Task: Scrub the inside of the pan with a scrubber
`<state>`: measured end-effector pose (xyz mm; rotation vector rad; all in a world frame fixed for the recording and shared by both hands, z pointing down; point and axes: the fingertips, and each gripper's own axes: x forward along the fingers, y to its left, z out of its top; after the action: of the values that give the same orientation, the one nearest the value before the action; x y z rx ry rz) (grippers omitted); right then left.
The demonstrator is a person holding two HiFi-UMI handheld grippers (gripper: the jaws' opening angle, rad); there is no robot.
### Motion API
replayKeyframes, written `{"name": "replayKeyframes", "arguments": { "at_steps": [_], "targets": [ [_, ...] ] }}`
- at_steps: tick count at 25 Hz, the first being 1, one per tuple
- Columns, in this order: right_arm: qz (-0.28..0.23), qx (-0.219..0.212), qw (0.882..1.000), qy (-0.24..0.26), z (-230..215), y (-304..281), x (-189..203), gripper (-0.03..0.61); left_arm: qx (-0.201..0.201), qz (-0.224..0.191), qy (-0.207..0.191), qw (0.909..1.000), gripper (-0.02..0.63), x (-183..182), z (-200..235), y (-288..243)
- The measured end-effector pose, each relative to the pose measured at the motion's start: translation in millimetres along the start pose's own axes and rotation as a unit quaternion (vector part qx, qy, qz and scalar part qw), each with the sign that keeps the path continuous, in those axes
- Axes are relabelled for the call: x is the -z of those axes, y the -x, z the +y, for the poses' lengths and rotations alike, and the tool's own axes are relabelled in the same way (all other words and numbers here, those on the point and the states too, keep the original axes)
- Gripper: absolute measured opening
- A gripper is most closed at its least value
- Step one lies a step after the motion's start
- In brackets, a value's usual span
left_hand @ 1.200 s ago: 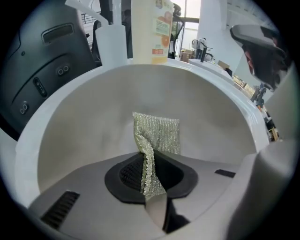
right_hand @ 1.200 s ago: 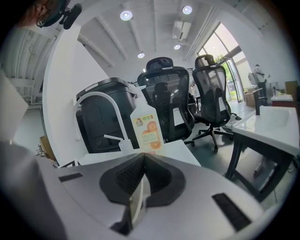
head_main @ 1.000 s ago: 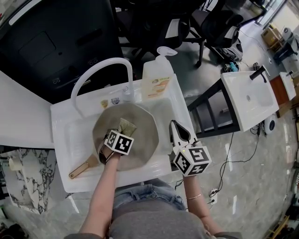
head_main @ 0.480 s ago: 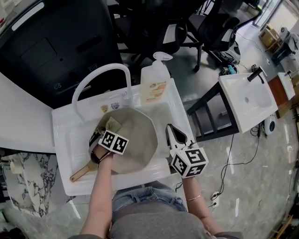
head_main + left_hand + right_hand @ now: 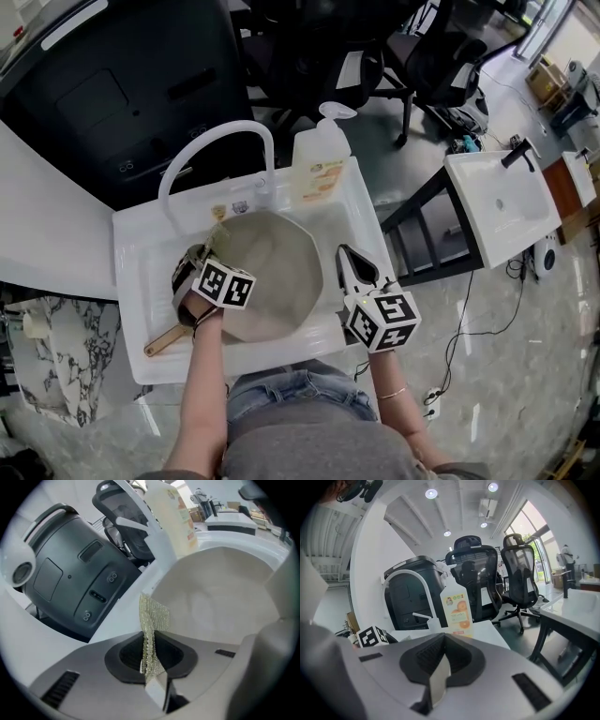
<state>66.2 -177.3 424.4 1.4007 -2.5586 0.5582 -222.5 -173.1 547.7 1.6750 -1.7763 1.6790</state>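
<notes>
1. The white sink (image 5: 141,309) is set as it was a second ago. The arched faucet (image 5: 211,141) stands over the back rim and the soap bottle (image 5: 321,164) is at the back right corner.

2. The pan (image 5: 277,277) lies flat in the basin and has not shifted. Its wooden handle (image 5: 167,339) points to the near-left corner. Its beige inside is bare across the middle and right.

3. The left gripper (image 5: 202,251) is what has moved. A second ago it was over the pan's middle, and half a second ago it was partway left. Now it sits at the pan's far-left rim, near the faucet's foot. Its jaws are nearly closed, clamped on the scrubber.

4. The right gripper (image 5: 347,255) has barely stirred. It hangs at the sink's right rim, just beside the pan and apart from it. Its jaws are pressed together with nothing between them.

5. The scrubber (image 5: 151,634) is a thin glittery mesh, pinched at its lower end. Its free part stands up out of the jaws against the pan's rim. Whether it presses on the surface cannot be told.

6. Judged from this, one stroke has run from the centre out to the left edge, so scrubbing is under way. The middle and right of the pan probably still need passes. With no gripper steadying the pan, a firm stroke could slide it.
</notes>
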Motion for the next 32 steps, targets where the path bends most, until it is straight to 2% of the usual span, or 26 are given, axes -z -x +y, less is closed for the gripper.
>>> {"name": "replayKeyframes", "arguments": {
  "at_steps": [4,6,9,11,14,17,22,26,30,32],
  "targets": [
    [-0.001,-0.004,1.000,0.004,6.7,-0.2,-1.9,0.011,-0.011,-0.032,0.027,0.9990,0.065,-1.6,18.6,19.8],
    [-0.002,-0.005,1.000,0.004,9.7,1.4,-2.0,0.011,-0.002,-0.047,0.044,0.9979,0.064,-2.5,21.2,31.1],
    [-0.004,-0.002,1.000,0.005,12.3,6.2,-1.3,0.011,0.042,-0.074,0.077,0.9934,0.066,-8.2,12.0,46.1],
    [-0.005,0.003,1.000,0.004,12.5,10.2,-0.5,0.011,0.090,-0.094,0.109,0.9855,0.065,-14.7,-1.7,54.5],
    [-0.008,0.014,1.000,0.001,11.2,19.0,1.9,0.011,0.181,-0.117,0.158,0.9638,0.064,-26.0,-33.6,64.1],
    [-0.011,0.027,1.000,-0.004,9.5,30.6,6.5,0.011,0.268,-0.126,0.183,0.9374,0.064,-34.1,-73.0,77.0],
    [-0.015,0.053,0.998,-0.012,3.6,50.6,12.3,0.011,0.406,-0.117,0.223,0.8783,0.064,-43.6,-126.4,101.0],
    [-0.018,0.072,0.997,-0.021,-0.3,65.2,17.6,0.011,0.481,-0.110,0.239,0.8362,0.065,-45.9,-146.8,115.7],
    [-0.019,0.084,0.996,-0.030,-3.9,74.3,23.0,0.011,0.527,-0.082,0.240,0.8114,0.065,-41.1,-166.5,119.1],
    [-0.020,0.088,0.995,-0.034,-5.3,76.7,24.2,0.011,0.534,-0.063,0.238,0.8089,0.064,-34.6,-174.7,113.8]
  ]
}}
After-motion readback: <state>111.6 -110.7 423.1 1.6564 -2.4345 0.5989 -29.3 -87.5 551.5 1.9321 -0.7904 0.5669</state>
